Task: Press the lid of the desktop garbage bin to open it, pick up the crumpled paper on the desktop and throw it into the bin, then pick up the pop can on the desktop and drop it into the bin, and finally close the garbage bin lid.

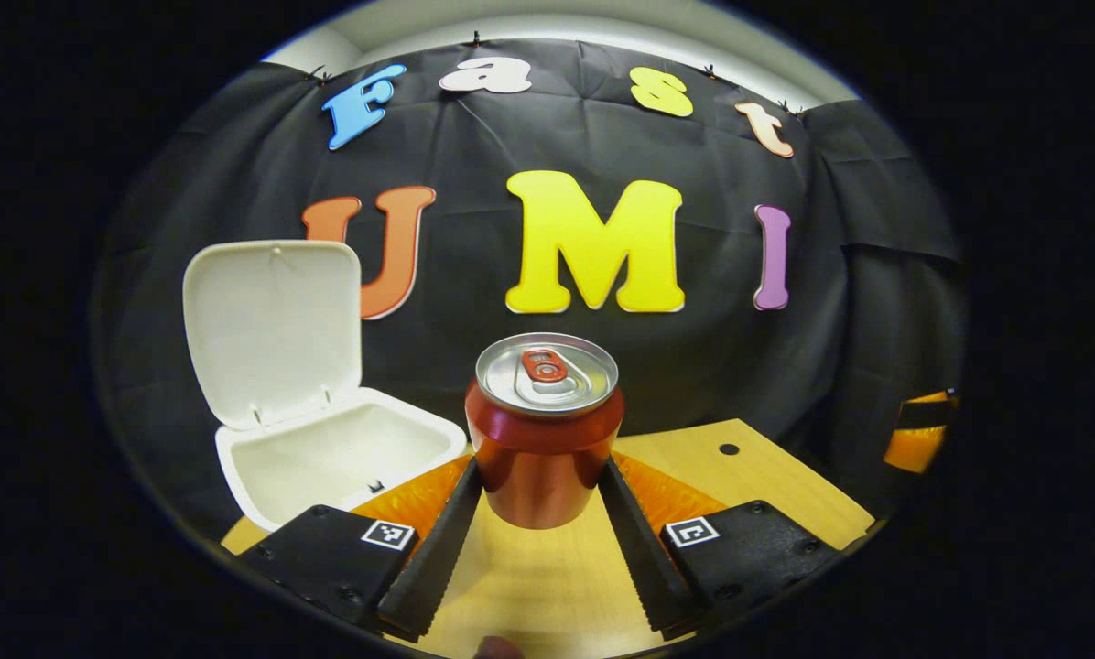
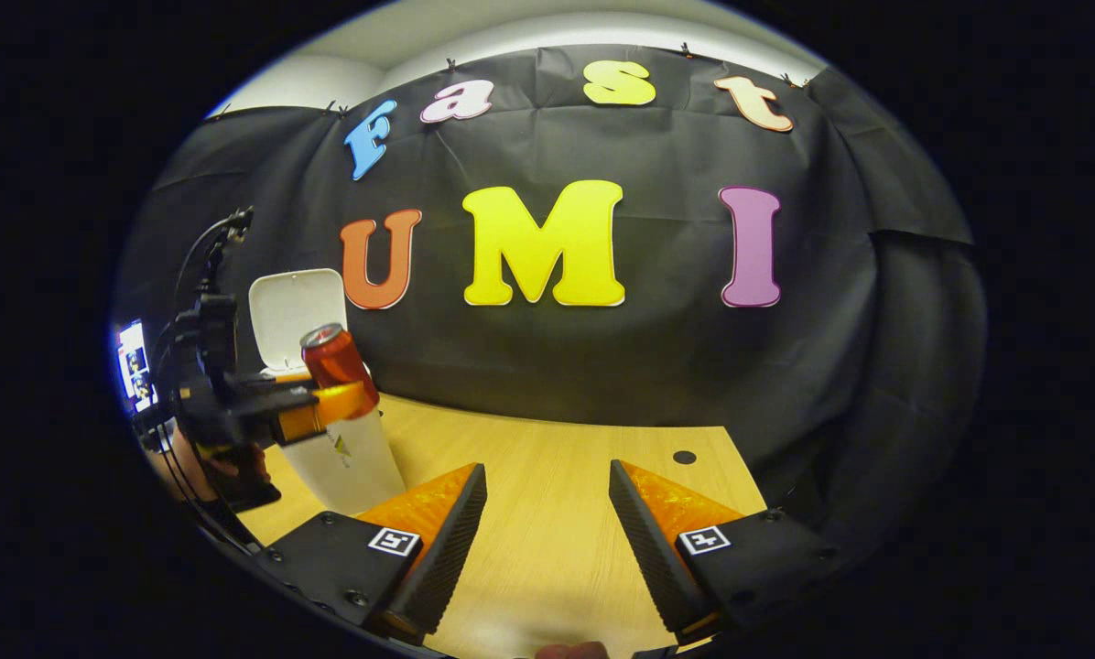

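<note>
My left gripper [image 1: 539, 464] is shut on a red pop can [image 1: 543, 430] with a silver top, both fingers pressing its sides, and holds it upright above the wooden table [image 1: 758, 476]. To the can's left stands the white garbage bin [image 1: 236, 458] with its lid [image 1: 273, 329] swung up. In the right gripper view the left gripper [image 2: 328, 403] carries the can [image 2: 332, 359] in front of the raised lid [image 2: 293, 307], above the bin's body [image 2: 355, 467]. My right gripper [image 2: 547, 469] is open over the bare table [image 2: 547, 430], holding nothing.
The black cloth wall closes off the back of the table. A small round hole [image 2: 685, 456] sits near the table's far right corner. A hand [image 2: 227, 471] holds the left gripper, with a lit screen [image 2: 133, 366] behind it. An orange and black piece [image 1: 918, 430] shows at the far right.
</note>
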A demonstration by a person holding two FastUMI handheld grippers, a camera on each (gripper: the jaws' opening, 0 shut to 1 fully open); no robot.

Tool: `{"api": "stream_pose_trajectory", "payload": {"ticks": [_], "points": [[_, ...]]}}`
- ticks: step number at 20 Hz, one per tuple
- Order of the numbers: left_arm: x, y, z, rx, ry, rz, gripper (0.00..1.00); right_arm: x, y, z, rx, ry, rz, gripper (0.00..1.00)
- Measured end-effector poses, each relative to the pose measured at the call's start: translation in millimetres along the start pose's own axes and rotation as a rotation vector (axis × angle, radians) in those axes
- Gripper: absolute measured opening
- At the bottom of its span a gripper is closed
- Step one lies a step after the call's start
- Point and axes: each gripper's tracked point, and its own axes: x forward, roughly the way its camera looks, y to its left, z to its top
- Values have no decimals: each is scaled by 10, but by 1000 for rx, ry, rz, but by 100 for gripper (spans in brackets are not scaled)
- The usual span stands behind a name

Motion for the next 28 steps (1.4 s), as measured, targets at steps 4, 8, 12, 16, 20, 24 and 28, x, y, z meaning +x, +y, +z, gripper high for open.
{"api": "stream_pose_trajectory", "payload": {"ticks": [4,8,12,16,20,24,28], "points": [[101,551,297,-40,-28,131,84,17,-12,26,17,-2,-8,87],[236,1080,205,-138,30,261,84,113,-4,109,29,-4,-14,87],[336,1450,-1,-121,80,336,84,227,110,110,30,8,0,87],[376,1572,-271,-155,144,352,86,316,244,100,19,18,19,87],[323,1581,-375,-173,167,368,89,382,296,42,14,49,20,87],[198,1609,-286,-178,137,424,95,405,394,87,-3,46,44,87],[37,1587,-15,-189,81,503,98,367,439,219,-18,23,72,87]]}}
